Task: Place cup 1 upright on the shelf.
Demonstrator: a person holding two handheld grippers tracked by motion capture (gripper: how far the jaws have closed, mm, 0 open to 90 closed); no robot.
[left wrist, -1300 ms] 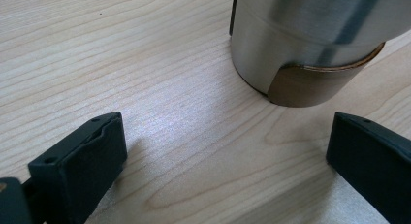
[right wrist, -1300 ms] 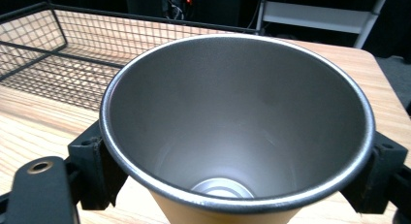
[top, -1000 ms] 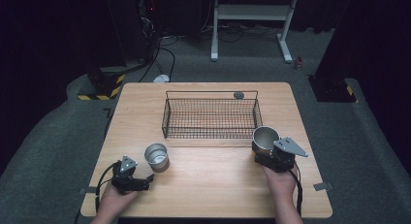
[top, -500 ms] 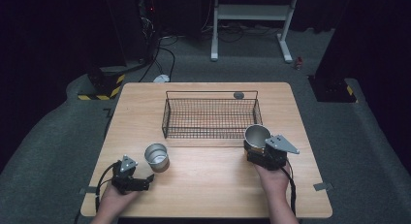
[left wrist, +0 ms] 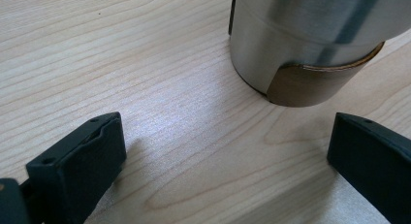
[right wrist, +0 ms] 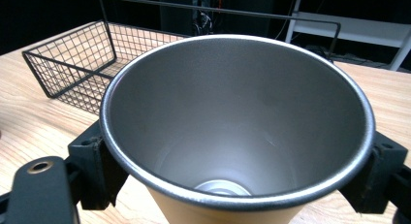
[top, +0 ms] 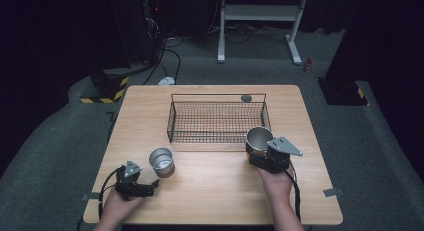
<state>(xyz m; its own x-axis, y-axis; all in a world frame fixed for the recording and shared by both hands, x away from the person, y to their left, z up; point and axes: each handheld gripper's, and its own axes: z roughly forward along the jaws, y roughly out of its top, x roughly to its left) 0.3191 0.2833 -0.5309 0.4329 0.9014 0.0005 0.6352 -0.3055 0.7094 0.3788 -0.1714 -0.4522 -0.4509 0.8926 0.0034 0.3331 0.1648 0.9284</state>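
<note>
The right claw is clamped around a steel cup near the worktop's right edge, just beside the wire basket. Its smooth, rigid wall looks slippery, so grip mid-body. The left claw gapes beside a second cup.

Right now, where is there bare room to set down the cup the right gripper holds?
The wire basket floor is bare, and so is the tabletop between the two cups. It is crowded where the left gripper sits beside the standing cup. The right gripper grips the held cup.
</note>
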